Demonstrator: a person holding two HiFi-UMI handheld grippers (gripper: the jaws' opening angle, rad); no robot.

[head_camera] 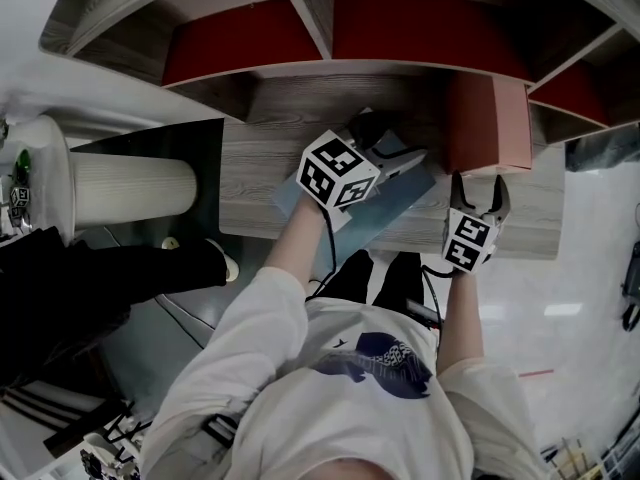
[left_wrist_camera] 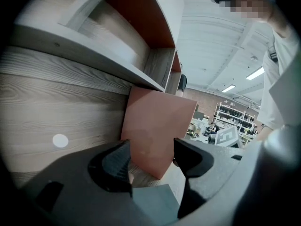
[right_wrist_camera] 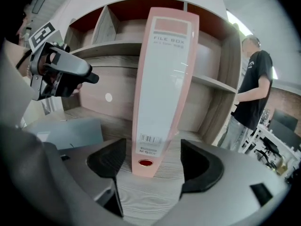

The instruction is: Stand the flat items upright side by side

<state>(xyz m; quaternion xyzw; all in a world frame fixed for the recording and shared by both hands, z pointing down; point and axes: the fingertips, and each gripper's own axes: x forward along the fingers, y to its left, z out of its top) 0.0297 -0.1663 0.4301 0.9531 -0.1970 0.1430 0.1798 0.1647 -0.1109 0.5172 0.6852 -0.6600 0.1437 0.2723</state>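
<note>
White-shirted person [head_camera: 330, 388] is leaning over the wooden shelf desk [head_camera: 265, 168], where the pink file box [right_wrist_camera: 162, 79] is standing upright, right gripper [right_wrist_camera: 153, 147] gaping released before it. Blue-grey folder [right_wrist_camera: 70, 132] is lying flat nearby, likely needing lifting upright next; left gripper [left_wrist_camera: 151, 145] is hovering over it, jaws apart, hiding its edge.

Matt wood-grain desk [right_wrist_camera: 141, 197], glossy file box [right_wrist_camera: 162, 79]

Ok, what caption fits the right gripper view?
Open tool faces an upright pink file box on the wooden shelf.
</note>
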